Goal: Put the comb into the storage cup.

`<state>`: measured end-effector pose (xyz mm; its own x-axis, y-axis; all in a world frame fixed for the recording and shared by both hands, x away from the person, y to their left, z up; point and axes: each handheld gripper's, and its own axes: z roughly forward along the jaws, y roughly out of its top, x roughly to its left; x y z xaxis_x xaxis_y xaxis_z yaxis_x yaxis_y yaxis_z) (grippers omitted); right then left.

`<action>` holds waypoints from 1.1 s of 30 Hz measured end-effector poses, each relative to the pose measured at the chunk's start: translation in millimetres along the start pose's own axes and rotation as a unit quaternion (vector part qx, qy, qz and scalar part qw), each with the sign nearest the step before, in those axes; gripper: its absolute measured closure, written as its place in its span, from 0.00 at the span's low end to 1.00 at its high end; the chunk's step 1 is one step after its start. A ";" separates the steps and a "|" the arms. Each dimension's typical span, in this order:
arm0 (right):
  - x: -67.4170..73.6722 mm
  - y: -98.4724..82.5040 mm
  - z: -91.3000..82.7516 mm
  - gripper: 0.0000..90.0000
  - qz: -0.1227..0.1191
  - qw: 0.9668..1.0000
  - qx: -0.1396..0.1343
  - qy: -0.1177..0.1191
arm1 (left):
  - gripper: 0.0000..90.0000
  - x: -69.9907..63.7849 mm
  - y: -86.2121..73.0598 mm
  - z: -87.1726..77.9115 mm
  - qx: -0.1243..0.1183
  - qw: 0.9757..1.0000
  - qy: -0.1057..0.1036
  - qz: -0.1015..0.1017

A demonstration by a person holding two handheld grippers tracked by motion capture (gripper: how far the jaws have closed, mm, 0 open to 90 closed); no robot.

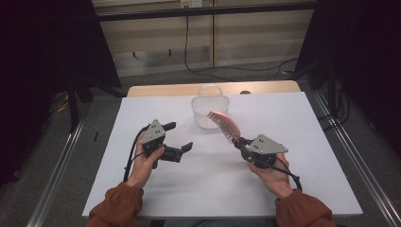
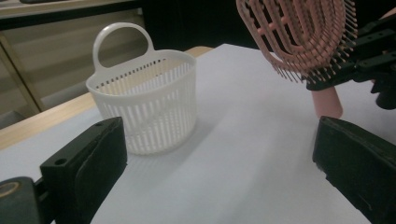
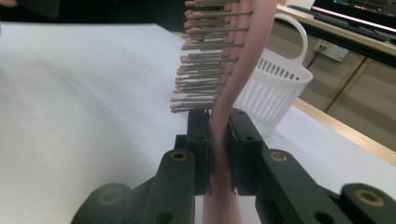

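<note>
Pink hairbrush (image 1: 225, 126), clamped at its neck by the right gripper (image 1: 242, 142), hangs just beside the white basket (image 1: 210, 112), seemingly for dropping in, while the left gripper (image 1: 179, 138) waits, jaws open and empty.

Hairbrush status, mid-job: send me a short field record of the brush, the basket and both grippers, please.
held item: pink hairbrush, clamped at the handle just below the bristles
holder: right gripper, jaws shut on it
brush pose: lifted off the white table, head raised toward the basket, bristles facing the left gripper
basket: white slotted basket, upright near the far edge, loop handle up; contents cannot be seen
left gripper: jaws open, nothing between them, aimed toward the basket
brush in basket: not yet
</note>
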<state>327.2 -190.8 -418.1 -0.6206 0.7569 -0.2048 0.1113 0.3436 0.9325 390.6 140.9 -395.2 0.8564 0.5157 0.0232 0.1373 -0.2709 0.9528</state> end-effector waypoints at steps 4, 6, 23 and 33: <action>-2.0 -0.4 -0.2 0.90 0.032 0.999 -0.018 0.022 | 0.03 -6.0 4.1 -1.0 -0.013 1.000 0.002 0.004; -2.0 -1.4 -0.6 0.90 0.053 0.998 -0.029 0.031 | 0.03 -8.0 6.2 -2.9 -0.020 1.000 -0.008 0.010; -8.1 -1.4 0.2 0.90 0.132 0.981 -0.084 0.111 | 0.01 -20.6 19.2 0.8 -0.062 0.996 -0.063 0.002; -10.5 -1.5 1.5 0.90 0.132 0.977 -0.092 0.143 | 0.01 -24.2 33.4 15.9 -0.083 0.993 -0.087 0.004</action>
<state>334.7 -198.3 -417.8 -0.7830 0.6110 0.1163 0.1716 0.0325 0.9846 382.3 106.5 -368.7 0.9319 0.3626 -0.0083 0.0591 -0.1293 0.9898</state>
